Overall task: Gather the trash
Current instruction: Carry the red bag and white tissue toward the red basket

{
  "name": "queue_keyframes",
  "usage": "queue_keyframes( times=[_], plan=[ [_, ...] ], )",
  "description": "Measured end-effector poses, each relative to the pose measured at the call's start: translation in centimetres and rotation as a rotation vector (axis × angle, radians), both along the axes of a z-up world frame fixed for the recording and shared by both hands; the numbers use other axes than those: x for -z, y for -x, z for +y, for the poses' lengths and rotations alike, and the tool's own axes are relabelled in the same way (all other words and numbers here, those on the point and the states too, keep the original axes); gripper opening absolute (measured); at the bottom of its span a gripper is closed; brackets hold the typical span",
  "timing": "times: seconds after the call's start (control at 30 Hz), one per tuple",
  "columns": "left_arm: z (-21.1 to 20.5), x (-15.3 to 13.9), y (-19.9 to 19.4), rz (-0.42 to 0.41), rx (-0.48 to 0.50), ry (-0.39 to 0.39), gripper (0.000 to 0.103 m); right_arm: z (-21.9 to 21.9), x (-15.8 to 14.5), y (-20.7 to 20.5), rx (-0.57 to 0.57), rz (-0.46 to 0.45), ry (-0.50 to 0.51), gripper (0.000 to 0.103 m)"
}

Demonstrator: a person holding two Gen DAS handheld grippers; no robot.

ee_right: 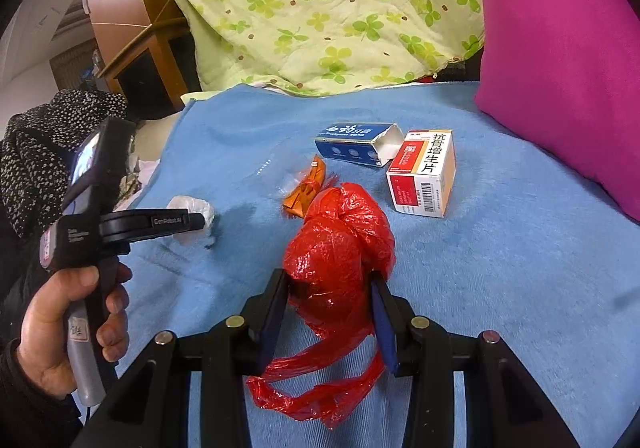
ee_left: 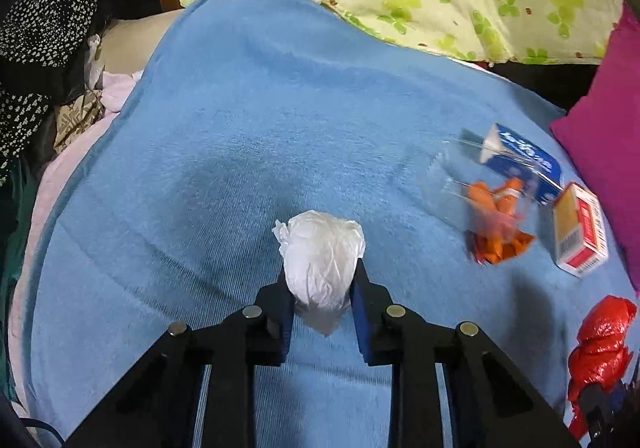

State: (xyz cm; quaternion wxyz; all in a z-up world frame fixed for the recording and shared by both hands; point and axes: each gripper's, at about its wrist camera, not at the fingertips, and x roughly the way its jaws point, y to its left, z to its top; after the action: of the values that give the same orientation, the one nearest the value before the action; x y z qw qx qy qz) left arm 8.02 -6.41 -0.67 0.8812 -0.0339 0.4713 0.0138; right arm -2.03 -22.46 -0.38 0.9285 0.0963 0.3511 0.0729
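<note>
1. Surface: a blue towel (ee_right: 480, 248) covers the work area; all places below are given relative to it.
2. Behind the towel's far edge lies a green clover-print quilt (ee_right: 320, 8). At its right edge leans a magenta cushion (ee_right: 560, 68).
3. Beyond the towel's left edge sit a black speckled garment (ee_left: 44, 32), pale cloths and a wooden furniture frame (ee_right: 128, 8).
4. The left gripper (ee_left: 320, 280) has its jaws clamped on a crumpled white wad (ee_left: 320, 260) over the towel's near middle. The person's hand (ee_right: 68, 328) grasps its handle off the towel's left side.
5. The right gripper (ee_right: 332, 296) has its jaws clamped on a crumpled red plastic bag (ee_right: 340, 248), whose loose tail trails onto the towel's near part.
6. On the towel's right half rest an orange wrapper (ee_right: 306, 192), partly under clear film, an opened blue carton (ee_right: 356, 146) lying flat and a red-and-white medicine box (ee_right: 424, 172) standing just beside the carton.
7. The towel's centre, left half and near-right quarter are bare fabric, open to movement. The quilt and cushion bound its far and right edges closely.
</note>
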Motion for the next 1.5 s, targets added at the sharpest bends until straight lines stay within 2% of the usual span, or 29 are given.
queue_keyframes(
  times=[0.37,0.63,0.77,0.87,1.03,1.5],
  plan=[
    [-0.4,-3.0,5.3,-0.056,0.048,-0.008,0.026,-0.3,-1.7,4.5,0.022,-0.01,0.012,0.043],
    [-2.0,-3.8,9.3,-0.071,0.097,-0.006,0.026,-1.5,-2.1,8.2,0.055,-0.01,0.008,0.043],
    [-2.7,-4.5,11.5,-0.083,0.136,0.038,0.026,-2.8,-2.8,10.5,0.084,-0.023,0.005,0.043],
    [-2.8,-5.3,13.0,-0.097,0.174,0.101,0.026,-3.7,-3.0,12.0,0.111,-0.027,-0.001,0.043],
    [-3.7,-6.4,14.9,-0.123,0.233,0.126,0.026,-5.5,-3.0,14.7,0.157,-0.029,-0.017,0.043],
    [-12.3,-7.4,19.0,-0.138,0.381,0.02,0.026,-10.5,-3.0,19.5,0.273,-0.037,-0.043,0.043]
  ],
)
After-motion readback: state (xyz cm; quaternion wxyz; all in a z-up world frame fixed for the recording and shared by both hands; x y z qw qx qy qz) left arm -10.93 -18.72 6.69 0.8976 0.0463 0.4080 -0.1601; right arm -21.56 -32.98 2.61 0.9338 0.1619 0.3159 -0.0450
